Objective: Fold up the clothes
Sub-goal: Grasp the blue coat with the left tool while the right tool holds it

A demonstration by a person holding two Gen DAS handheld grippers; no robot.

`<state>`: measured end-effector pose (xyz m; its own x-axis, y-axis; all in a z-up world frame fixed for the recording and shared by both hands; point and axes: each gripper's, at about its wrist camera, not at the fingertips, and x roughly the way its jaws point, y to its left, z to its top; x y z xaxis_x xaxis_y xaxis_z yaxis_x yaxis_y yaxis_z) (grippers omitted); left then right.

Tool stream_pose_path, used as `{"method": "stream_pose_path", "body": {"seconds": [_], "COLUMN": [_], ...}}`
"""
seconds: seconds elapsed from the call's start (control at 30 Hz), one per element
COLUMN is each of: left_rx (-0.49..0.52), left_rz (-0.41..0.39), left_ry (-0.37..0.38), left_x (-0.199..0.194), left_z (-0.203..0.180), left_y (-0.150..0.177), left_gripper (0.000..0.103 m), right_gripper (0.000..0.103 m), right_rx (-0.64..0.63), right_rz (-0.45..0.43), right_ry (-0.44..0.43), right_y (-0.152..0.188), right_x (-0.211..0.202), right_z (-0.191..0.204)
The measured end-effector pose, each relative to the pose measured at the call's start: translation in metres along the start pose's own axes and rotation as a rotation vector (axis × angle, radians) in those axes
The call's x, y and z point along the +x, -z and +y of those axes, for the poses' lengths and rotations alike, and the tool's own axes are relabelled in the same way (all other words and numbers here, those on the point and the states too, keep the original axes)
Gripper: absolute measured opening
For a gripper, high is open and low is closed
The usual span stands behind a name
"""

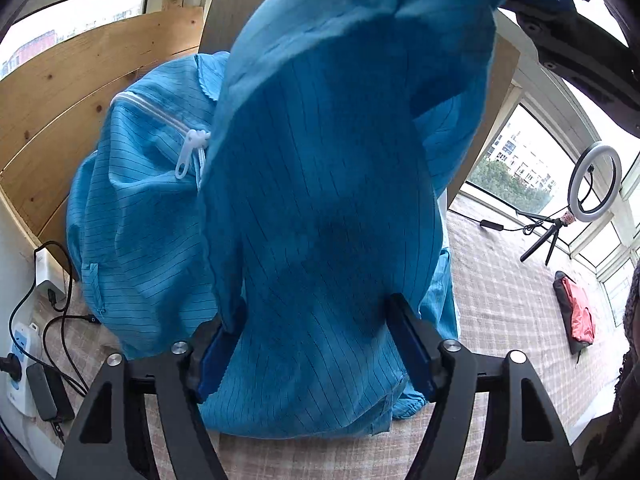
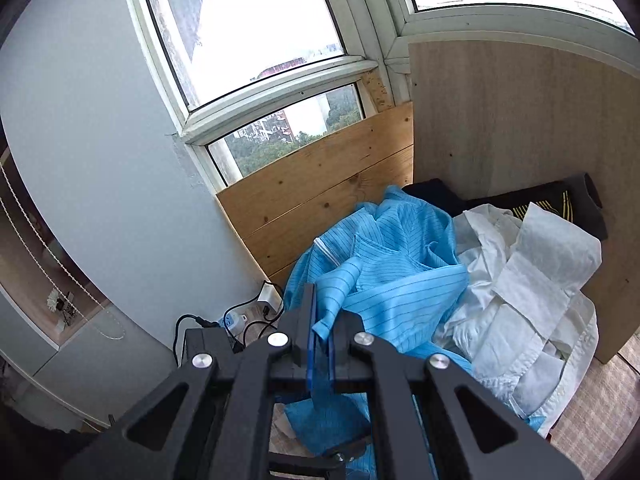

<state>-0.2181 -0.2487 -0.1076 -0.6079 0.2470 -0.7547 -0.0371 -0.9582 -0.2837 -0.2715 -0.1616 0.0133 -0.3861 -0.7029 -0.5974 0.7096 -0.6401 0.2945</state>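
My right tongs (image 2: 322, 332) are clamped tight on a fold of the blue striped garment (image 2: 384, 276), lifting that edge up. My left tongs (image 1: 316, 344) sit partway open with a hanging panel of the same cloth between the pads (image 1: 416, 344); can't tell if they press it. Rest of the garment is heaped against the wooden board (image 1: 80, 92), white shirt (image 2: 520, 320) just beside.

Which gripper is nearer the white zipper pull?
Left. The left gripper straddles blue garment just below the white zipper pull; the right gripper pinches cloth, pull unseen there.
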Motion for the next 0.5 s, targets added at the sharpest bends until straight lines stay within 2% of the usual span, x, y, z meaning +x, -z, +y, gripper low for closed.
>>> {"method": "stream_pose_path", "body": {"seconds": [0.03, 0.07, 0.13, 0.23, 0.27, 0.33, 0.5], "left_rx": [0.003, 0.006, 0.017, 0.011, 0.011, 0.027, 0.111], "left_rz": [0.002, 0.004, 0.0, -0.024, -0.027, -0.048, -0.1], "left_ry": [-0.008, -0.016, -0.024, 0.022, 0.033, 0.037, 0.008], "left_x": [-0.002, -0.003, -0.011, -0.029, -0.035, -0.048, -0.069], "left_z": [0.005, 0.009, 0.018, 0.028, 0.029, 0.029, 0.009], "left_y": [0.002, 0.004, 0.009, 0.017, 0.017, 0.017, 0.018], "left_gripper": [0.052, 0.044, 0.041, 0.018, 0.018, 0.026, 0.029], "right_gripper": [0.004, 0.004, 0.004, 0.004, 0.004, 0.004, 0.004], "right_rx": [0.005, 0.01, 0.035, 0.084, 0.096, 0.112, 0.099], "right_rz": [-0.002, -0.004, -0.016, -0.049, -0.067, -0.104, -0.165], "right_ry": [0.006, 0.012, 0.024, 0.032, 0.035, 0.048, 0.048], "right_y": [0.002, 0.003, 0.007, 0.015, 0.017, 0.02, 0.022], "right_x": [-0.001, -0.002, -0.009, -0.025, -0.035, -0.054, -0.097], "right_z": [-0.003, -0.005, -0.014, -0.027, -0.03, -0.034, -0.022]}}
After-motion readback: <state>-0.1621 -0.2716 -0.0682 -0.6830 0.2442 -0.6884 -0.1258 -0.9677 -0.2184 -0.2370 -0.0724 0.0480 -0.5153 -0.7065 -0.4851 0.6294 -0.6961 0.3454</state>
